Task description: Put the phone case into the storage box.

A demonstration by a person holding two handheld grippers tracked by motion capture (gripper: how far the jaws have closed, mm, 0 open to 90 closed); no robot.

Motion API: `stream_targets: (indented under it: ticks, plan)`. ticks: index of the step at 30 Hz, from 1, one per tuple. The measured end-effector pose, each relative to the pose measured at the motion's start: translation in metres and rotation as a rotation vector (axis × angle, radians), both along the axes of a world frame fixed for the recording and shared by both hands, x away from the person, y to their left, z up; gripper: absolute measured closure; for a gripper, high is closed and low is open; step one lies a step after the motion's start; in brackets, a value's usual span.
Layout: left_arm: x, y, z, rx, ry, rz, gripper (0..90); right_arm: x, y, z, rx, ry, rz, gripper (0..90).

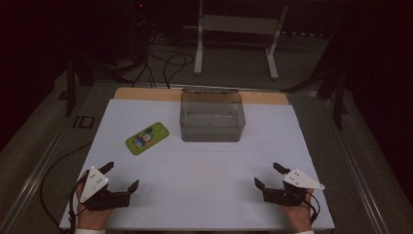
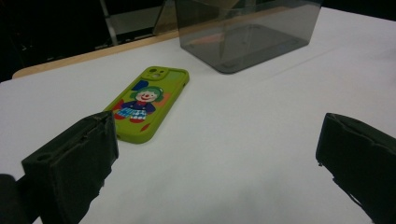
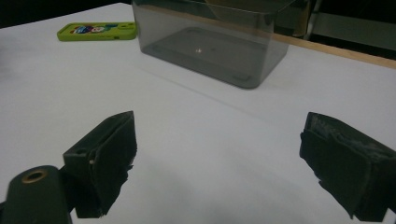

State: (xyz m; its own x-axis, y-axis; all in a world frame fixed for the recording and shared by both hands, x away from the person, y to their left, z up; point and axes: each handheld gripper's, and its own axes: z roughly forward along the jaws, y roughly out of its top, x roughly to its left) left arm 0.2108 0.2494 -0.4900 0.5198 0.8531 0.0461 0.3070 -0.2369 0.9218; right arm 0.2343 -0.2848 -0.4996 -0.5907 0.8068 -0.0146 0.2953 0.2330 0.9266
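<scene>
A green phone case [image 1: 147, 138] with a clown picture lies flat on the white table sheet, left of centre; it appears again as the green phone case [image 2: 149, 102] and far off as the green phone case [image 3: 97, 31]. A clear grey plastic box [image 1: 212, 116] stands empty at the back middle, also seen as the plastic box [image 2: 247, 32] and the plastic box [image 3: 210, 42]. My left gripper [image 1: 120, 177] rests near the front left corner, open, with nothing between its jaws. My right gripper [image 1: 269, 174] sits open at the front right, also holding nothing.
The white sheet [image 1: 204, 165] covers a wooden table whose bare strip [image 1: 146, 93] shows along the back. Beyond it stand a white metal stand [image 1: 234, 34] and cables [image 1: 165, 63] on the floor. A metal rail [image 1: 44, 161] runs along the left side.
</scene>
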Motion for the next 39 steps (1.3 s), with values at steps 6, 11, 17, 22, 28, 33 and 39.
stream_targets:
  ticks: [6, 11, 17, 22, 28, 33, 39]
  plan:
    - [0.001, 0.001, -0.002, 0.002, -0.001, 0.009, 0.0, 0.0, 0.001, 0.0, 0.004, -0.007, 0.004, 10.4]
    - [0.001, 0.002, -0.002, -0.004, -0.008, 0.019, 0.0, 0.001, 0.001, 0.0, 0.008, -0.007, 0.009, 10.3]
    - [0.004, 0.001, -0.004, 0.023, 0.035, 0.019, 0.0, 0.0, 0.0, 0.001, 0.034, -0.019, 0.016, 9.1]
    - [0.007, 0.0, -0.003, 0.023, 0.038, 0.024, 0.0, -0.001, 0.0, 0.001, 0.04, -0.026, 0.02, 8.6]
    - [0.013, 0.0, 0.003, 0.017, 0.036, 0.034, 0.0, -0.001, 0.001, 0.0, 0.037, -0.028, 0.015, 8.6]
    - [0.016, -0.001, 0.008, 0.032, 0.039, 0.047, 0.0, -0.001, 0.001, 0.0, 0.036, -0.03, 0.015, 8.6]
    - [0.02, -0.006, 0.017, 0.05, 0.018, 0.025, 0.0, -0.002, -0.001, 0.002, 0.044, -0.042, 0.014, 8.6]
